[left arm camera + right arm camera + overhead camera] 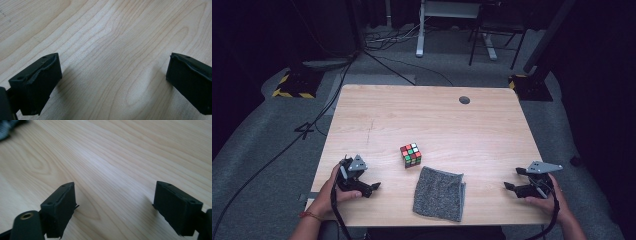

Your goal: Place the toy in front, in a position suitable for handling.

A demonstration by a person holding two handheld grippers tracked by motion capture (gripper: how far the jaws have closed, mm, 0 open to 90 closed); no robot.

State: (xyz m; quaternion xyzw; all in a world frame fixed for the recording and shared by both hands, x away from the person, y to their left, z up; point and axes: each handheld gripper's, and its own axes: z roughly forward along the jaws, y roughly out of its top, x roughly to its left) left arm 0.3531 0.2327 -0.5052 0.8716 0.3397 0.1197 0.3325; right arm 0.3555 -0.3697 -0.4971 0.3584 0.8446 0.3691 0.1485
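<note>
Table (pixel 377 115): pale wood, mostly bare, so both hands have room to work. Cloth (pixel 439 194): grey, folded, lying flat at the near edge between the hands, within reach of either. Cube (pixel 411 155): colour puzzle, just beyond the cloth's far left corner, apart from it, nearer the left side. Left gripper (pixel 371 189): rests low on the table near the left edge, jaws spread, nothing between them, pointing toward the cloth. Right gripper (pixel 511 179): mirrors it near the right edge, jaws spread and empty. Both look parked, likely ahead of a reach.
</note>
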